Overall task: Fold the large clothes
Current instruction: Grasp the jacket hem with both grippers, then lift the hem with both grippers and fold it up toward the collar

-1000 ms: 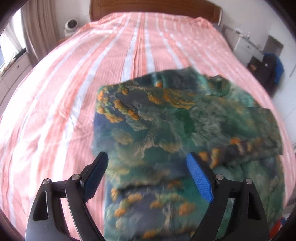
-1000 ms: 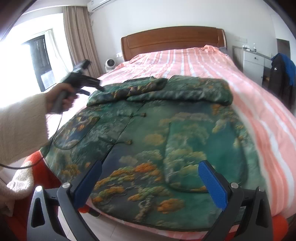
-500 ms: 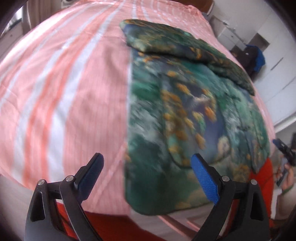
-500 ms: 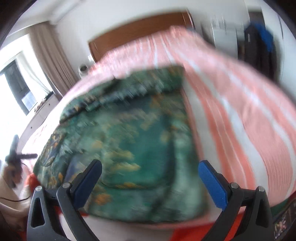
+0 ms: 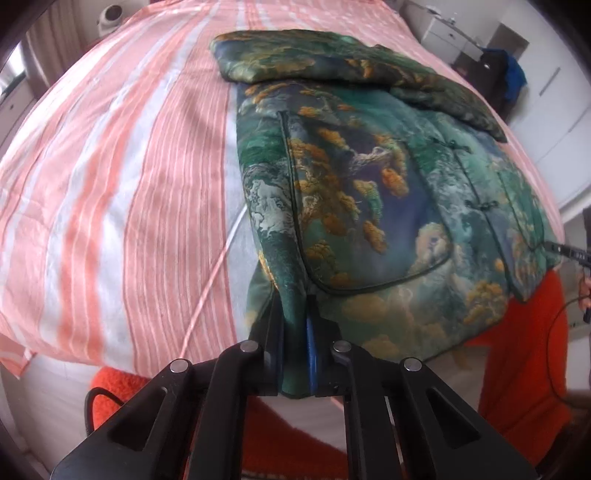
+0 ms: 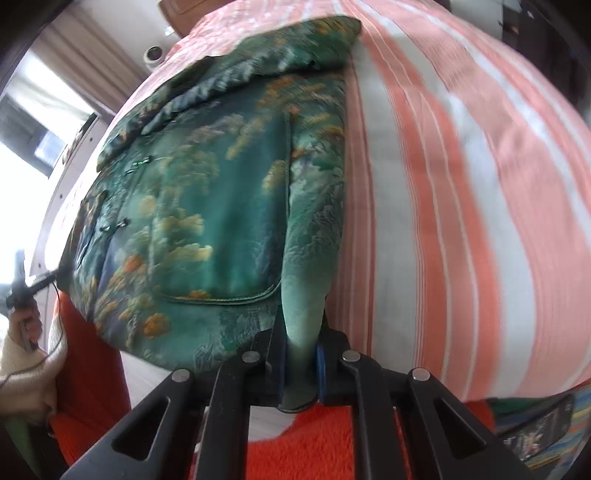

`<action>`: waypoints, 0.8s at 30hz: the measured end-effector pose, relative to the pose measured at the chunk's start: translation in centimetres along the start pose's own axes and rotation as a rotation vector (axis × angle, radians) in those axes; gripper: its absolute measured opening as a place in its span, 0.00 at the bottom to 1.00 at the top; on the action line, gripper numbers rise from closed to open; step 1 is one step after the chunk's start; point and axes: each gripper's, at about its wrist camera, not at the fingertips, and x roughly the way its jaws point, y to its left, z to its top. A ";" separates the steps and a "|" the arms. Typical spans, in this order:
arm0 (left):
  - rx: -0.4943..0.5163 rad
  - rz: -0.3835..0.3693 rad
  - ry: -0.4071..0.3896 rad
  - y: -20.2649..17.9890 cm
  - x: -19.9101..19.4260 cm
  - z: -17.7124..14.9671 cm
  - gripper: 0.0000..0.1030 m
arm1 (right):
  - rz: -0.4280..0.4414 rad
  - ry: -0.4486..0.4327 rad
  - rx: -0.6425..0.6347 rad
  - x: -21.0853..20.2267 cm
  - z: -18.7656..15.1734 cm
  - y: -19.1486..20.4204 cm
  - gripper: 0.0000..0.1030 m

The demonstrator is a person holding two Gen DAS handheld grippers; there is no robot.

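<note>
A green padded jacket printed with orange trees lies spread on the pink-striped bed, its sleeves folded across the top. My left gripper is shut on the jacket's bottom left corner at the bed's near edge. In the right wrist view the same jacket fills the left half, and my right gripper is shut on its bottom right corner. The pinched fabric bunches up between the blue pads of both. The other gripper shows far left, held by a hand in a cream sleeve.
An orange fluffy garment shows below the bed edge. A white nightstand and a dark chair with blue cloth stand at the far right. A phone lies low at the right; a window and curtain are at the left.
Both grippers went from wide open to shut on the jacket's bottom corners. Each moved down and outward to the hem at the bed's near edge.
</note>
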 end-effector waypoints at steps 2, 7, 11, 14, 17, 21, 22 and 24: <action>0.025 -0.002 0.020 -0.3 -0.5 -0.7 0.06 | 0.000 -0.001 -0.006 -0.6 -0.1 0.3 0.11; 0.052 0.013 0.081 -0.7 -0.4 -3.3 0.07 | 0.019 0.038 -0.005 -2.0 -2.6 0.3 0.10; 0.042 0.028 0.055 -0.3 0.4 -2.3 0.26 | 0.063 0.011 0.068 -1.1 -3.6 -1.1 0.18; 0.027 0.023 0.018 0.4 0.0 -1.6 0.56 | 0.075 -0.002 0.135 -0.6 -3.6 -2.6 0.42; 0.029 -0.007 -0.027 1.1 -0.5 -1.5 0.68 | 0.096 -0.033 0.140 -1.5 -4.1 -3.4 0.62; 0.079 0.038 0.080 0.0 2.6 -1.4 0.61 | 0.110 0.006 0.122 -0.3 -3.4 -3.2 0.62; 0.092 0.055 0.105 -0.2 3.1 -1.5 0.56 | 0.115 0.024 0.118 0.5 -3.3 -2.8 0.62; 0.113 0.078 0.124 -0.7 3.3 -1.5 0.40 | 0.119 0.069 0.103 1.6 -3.4 -2.7 0.62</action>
